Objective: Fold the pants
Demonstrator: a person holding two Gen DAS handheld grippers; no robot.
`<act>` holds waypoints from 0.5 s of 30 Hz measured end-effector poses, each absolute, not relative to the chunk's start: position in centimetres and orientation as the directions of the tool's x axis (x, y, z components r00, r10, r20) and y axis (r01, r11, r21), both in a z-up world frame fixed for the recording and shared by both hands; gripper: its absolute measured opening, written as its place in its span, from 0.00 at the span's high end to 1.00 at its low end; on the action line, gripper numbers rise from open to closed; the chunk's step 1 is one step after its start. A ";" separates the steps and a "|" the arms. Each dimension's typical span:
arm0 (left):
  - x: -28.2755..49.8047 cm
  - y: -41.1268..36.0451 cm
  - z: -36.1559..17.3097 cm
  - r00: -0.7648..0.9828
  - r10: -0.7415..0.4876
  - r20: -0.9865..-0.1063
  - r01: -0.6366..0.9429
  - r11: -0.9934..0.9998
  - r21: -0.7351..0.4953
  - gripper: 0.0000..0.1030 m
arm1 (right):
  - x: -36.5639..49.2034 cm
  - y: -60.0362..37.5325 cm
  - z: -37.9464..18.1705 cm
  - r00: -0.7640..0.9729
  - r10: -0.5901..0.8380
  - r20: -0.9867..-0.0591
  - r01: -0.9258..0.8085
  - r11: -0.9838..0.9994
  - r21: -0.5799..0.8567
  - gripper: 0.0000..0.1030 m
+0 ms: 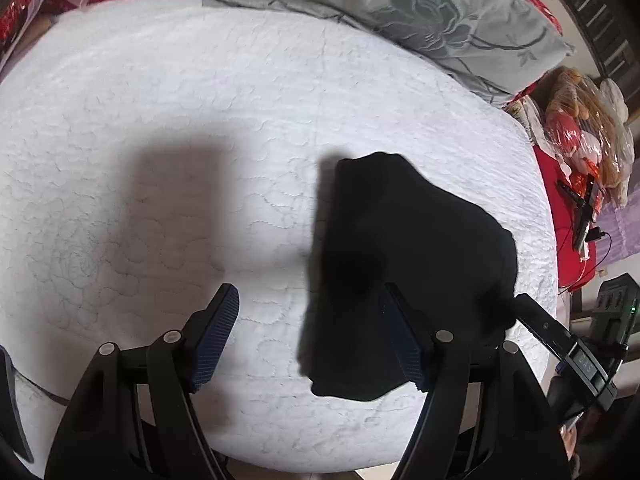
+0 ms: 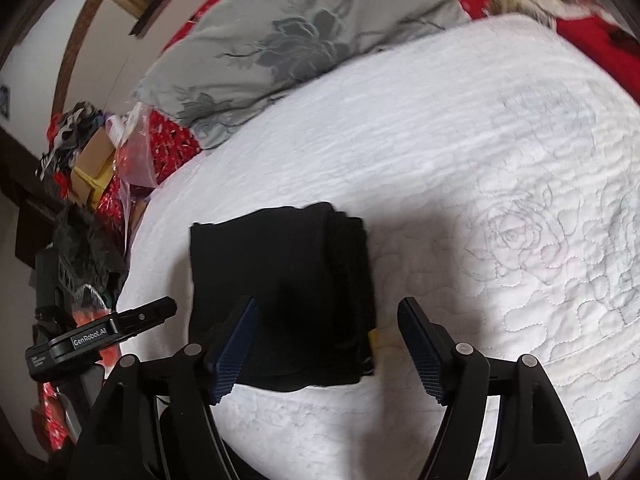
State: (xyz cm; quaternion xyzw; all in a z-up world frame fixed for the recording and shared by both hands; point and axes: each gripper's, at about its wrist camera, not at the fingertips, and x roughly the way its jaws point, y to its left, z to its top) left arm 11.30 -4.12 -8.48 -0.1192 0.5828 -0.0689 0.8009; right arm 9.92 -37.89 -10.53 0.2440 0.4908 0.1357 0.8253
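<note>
Black pants point(image 2: 284, 292) lying as compact folded bundle on white quilted bed point(image 1: 160, 100), at 3 o'clock in left view; folding looking finished, nothing obviously remaining. Left claw point(image 1: 308, 332) gaping, gripping nothing. Right claw point(image 2: 326, 344) gaping, hovering over bundle, nothing clamped. Grey floral pillow point(image 1: 420, 12) lying at 12 o'clock, clutter at bedside; nothing obstructing.

Soft daylight, broad shadows on the white quilt point(image 1: 200, 100), fisheye-bent edges, slight motion blur.
</note>
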 end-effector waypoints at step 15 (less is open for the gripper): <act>18.2 -7.8 -9.7 0.258 -0.261 -0.930 -0.052 0.958 -0.283 0.30 | 14.9 -36.8 -11.3 0.503 0.474 -0.723 0.017 0.830 0.557 0.32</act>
